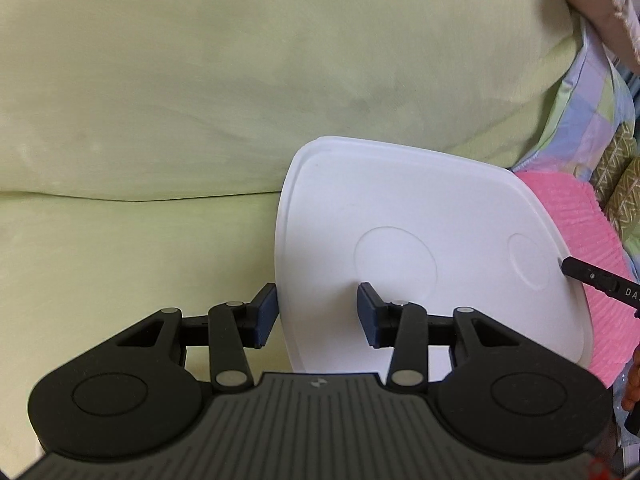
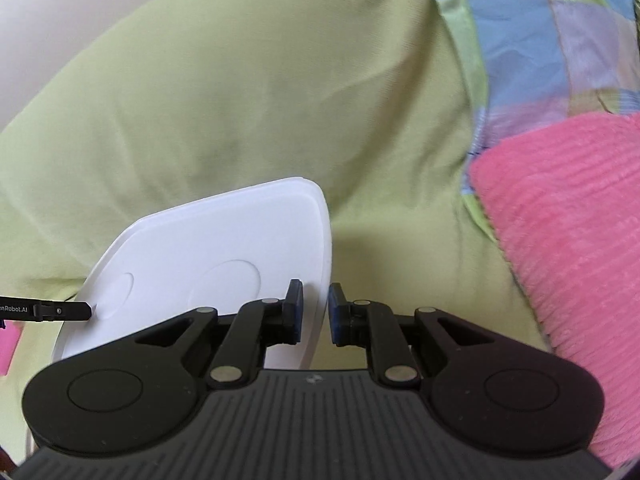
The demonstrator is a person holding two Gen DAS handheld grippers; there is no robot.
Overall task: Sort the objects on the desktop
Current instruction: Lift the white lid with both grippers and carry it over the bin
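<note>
Both tools straddle white plastic lid [image 1: 420, 216] edges, left tool [image 1: 316, 316] and right tool [image 2: 315, 312] w/ jaws apart (unclamped). Risk: lid slips onto green sheet [image 1: 160, 100].

Both wrist views look forward and down, close over a white lid [image 1: 416, 248] on green fabric [image 1: 160, 100]. The left view has the lid at centre right; the right view has it [image 2: 208, 256] lower left. They share lid, fabric and pink cloth [image 2: 560, 216].
</note>
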